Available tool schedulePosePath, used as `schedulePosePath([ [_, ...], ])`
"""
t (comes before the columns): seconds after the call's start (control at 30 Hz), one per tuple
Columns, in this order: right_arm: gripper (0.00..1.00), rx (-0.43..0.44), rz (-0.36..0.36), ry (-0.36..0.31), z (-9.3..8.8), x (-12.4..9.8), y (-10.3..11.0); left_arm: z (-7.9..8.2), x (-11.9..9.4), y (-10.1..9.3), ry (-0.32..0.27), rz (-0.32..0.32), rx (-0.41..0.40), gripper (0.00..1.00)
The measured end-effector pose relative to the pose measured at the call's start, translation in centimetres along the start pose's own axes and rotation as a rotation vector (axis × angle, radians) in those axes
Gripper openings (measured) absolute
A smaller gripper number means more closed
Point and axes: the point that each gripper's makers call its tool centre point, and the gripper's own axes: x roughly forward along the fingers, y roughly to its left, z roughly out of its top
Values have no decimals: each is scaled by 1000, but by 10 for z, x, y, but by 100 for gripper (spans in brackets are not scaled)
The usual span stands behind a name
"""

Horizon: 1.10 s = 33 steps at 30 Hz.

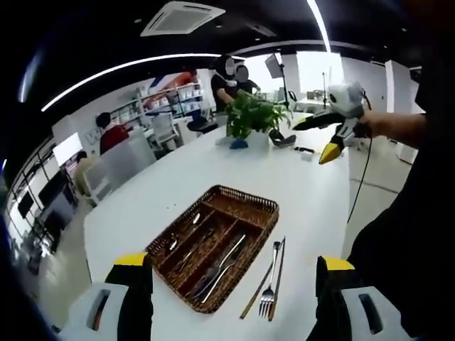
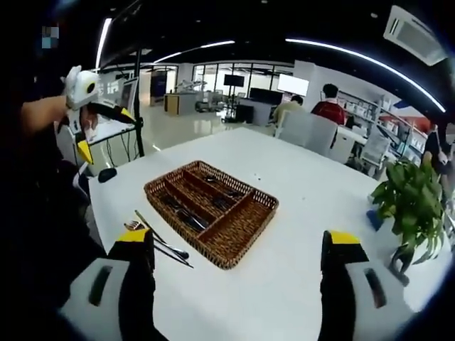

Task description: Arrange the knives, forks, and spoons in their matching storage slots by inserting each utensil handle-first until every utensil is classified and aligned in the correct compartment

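A brown wicker tray [image 1: 245, 197] with long slots lies on the white table. Spoons [image 1: 190, 222] rest in its left slots and other cutlery [image 1: 222, 261] in the right slot. Outside the tray, by its right side, lie a fork [image 1: 269, 285] and two slim dark pieces [image 1: 279, 270]. My left gripper [image 1: 232, 261] hovers open over the near end of the tray. My right gripper [image 1: 313, 140] is raised at the far right, open and empty. The right gripper view shows the tray [image 2: 250, 245], the loose fork [image 2: 135, 226], my right gripper [image 2: 238, 245] open, and my left gripper [image 2: 105, 133] lifted at the left.
A potted green plant [image 1: 252, 114] stands at the table's far end, also seen as the plant [image 2: 409, 199] at the right. A small dark object [image 2: 107, 174] lies near the table edge. People and chairs are behind the table. A dark sleeve [image 1: 405, 234] is close on the right.
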Motion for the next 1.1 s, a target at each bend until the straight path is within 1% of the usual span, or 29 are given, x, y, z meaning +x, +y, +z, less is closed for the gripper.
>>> schedulePosePath([
  [0.1, 99, 11, -7, -2, -2, -2, -2, -2, 8, -4, 7, -16, 1, 100],
  [0.2, 99, 18, -10, 1, -5, -3, -2, -6, 19, -10, 31, -27, 20, 100],
  [0.3, 99, 19, -10, 3, -6, -3, -2, -9, 27, -16, 37, -49, 18, 100],
  [0.37, 99, 20, -12, 2, -6, -3, -2, -15, 35, -17, 43, -57, 15, 100],
  [0.4, 99, 20, -13, 2, -6, -3, -2, -17, 38, -17, 46, -59, 16, 99],
  [0.47, 99, 22, -15, 2, -7, -4, -3, -18, 38, -20, 50, -63, 28, 92],
  [0.63, 99, 26, -23, 9, -10, -5, -6, -25, 48, -26, 74, -74, 42, 94],
  [0.87, 99, 36, -37, 12, -15, -8, -11, -35, 65, -32, 95, -94, 53, 92],
  [1.1, 99, 47, -49, 16, -17, -11, -15, -51, 83, -36, 121, -115, 53, 89],
])
